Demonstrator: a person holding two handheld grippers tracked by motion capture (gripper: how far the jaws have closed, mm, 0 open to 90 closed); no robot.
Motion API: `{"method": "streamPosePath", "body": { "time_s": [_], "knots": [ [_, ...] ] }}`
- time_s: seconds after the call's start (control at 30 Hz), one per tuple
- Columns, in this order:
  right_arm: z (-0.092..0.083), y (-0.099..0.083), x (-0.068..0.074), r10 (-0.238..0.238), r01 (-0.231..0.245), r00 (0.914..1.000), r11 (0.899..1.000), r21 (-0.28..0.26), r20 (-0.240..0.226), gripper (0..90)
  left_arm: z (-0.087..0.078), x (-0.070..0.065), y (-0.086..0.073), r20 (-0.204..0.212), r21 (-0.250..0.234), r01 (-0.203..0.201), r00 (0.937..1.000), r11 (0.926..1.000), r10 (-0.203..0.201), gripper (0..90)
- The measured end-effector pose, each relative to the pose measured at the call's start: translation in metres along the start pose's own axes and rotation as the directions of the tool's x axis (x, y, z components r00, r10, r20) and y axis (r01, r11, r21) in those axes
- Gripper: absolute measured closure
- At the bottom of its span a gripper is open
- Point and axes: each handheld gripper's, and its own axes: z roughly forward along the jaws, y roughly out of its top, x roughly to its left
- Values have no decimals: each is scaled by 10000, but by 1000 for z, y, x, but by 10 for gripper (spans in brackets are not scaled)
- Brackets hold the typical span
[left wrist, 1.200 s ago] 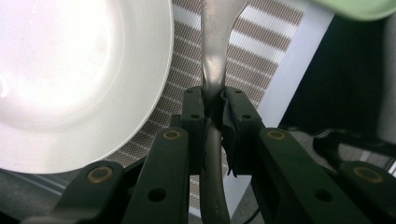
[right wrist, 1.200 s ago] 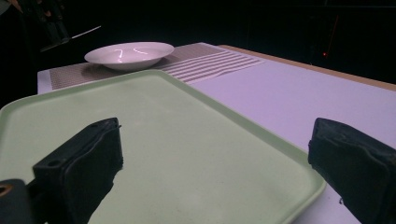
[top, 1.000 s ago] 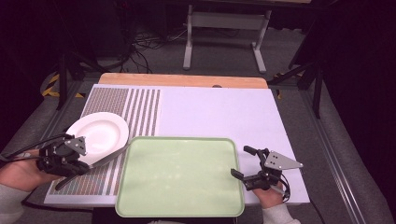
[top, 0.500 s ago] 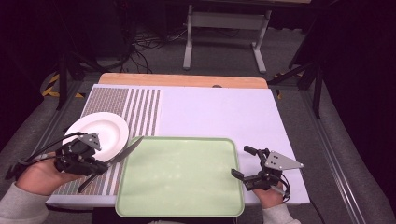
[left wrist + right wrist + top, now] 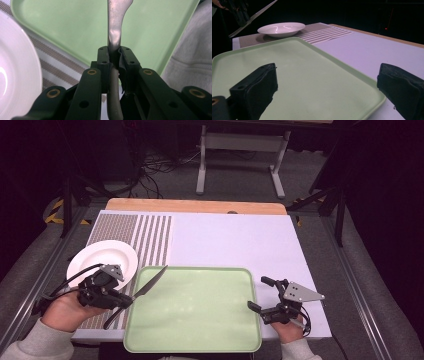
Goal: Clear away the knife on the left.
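Left gripper view, close up: left gripper [image 5: 113, 58] clenched on the knife [image 5: 115, 25] at the neck, handle running back between the jaws, detail too small to make out from the high view. High view gives the lie instead: knife's [image 5: 145, 290] long axis runs diagonal, blade pointing ahead of the gripper [image 5: 120, 300] over the green tray's [image 5: 200, 340] near corner, handle trailing back. Tray w/ nothing in it; white plate [image 5: 102, 260] just beside the gripper, bare too. Right gripper [image 5: 260, 295] released, jaws wide at the tray's far edge.
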Motion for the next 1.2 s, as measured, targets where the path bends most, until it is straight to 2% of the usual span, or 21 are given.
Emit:
{"method": "streamPosePath", "body": {
  "time_s": [0.23, 0.33, 0.5, 0.53, 0.73, 1.03, 1.2],
  "knots": [
    [0, 0, 0, 22, -22, 10000, 10000, -17, 6, 35, 17, -3, 6, 337, -89, -53, 9994, 9999, 56, 800],
    [0, -1, 0, 20, -20, 10000, 10000, 0, -5, 35, 21, -3, 7, 429, -108, 62, 9991, 9999, -57, 800],
    [0, -1, -1, 51, -51, 10000, 10000, 29, -20, 35, 30, -4, 10, 804, -258, 112, 9967, 9996, -91, 800],
    [0, -1, -1, 50, -50, 10000, 10000, 34, -17, 35, 31, -4, 10, 876, -338, 223, 9960, 9992, -193, 800],
    [1, -2, -1, 68, -67, 10000, 10000, 72, -43, 35, 42, -6, 11, 1123, -237, 302, 9933, 9993, -273, 800],
    [1, -2, -1, 61, -61, 10000, 9999, 83, -73, 35, 49, -12, 15, 1259, -143, 247, 9918, 9996, -227, 800],
    [1, -2, -1, 78, -78, 9999, 9999, 88, -94, 35, 55, -13, 17, 1246, 83, 215, 9920, 9997, -224, 800]
  ]
}}
